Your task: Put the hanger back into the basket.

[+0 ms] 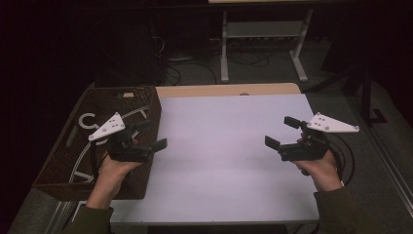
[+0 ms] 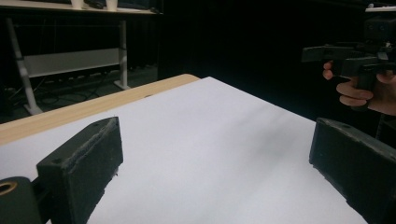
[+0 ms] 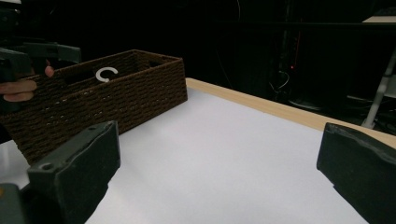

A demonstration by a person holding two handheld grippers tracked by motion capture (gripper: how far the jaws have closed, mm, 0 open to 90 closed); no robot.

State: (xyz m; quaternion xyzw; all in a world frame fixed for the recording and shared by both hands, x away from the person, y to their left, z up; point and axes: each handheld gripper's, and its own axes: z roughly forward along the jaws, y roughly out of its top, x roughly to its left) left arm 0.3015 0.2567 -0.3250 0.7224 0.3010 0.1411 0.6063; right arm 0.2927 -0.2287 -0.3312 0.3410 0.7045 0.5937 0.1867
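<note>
Held above the left part of the white table: left gripper, jaws spread wide, gripping nothing, pointing right across the bare surface. Seen the same in the left gripper view, black pads far apart with only white tabletop between them. Opposite, over the right part of the table: right gripper, jaws likewise wide apart and empty, aimed left toward the other tool; same wide gap in the right gripper view.

At the table's left edge, just behind and beside the left gripper: dark brown woven basket, rectangular, open on top, its long side running from near to far. Inside, lying on the bottom toward the far end: a white C-shaped ring, also visible over the basket wall in the right gripper view. Further pale curved lines in the basket bottom, too dim to tell what.

Left hand and right hand gripping the tool handles from below.
</note>
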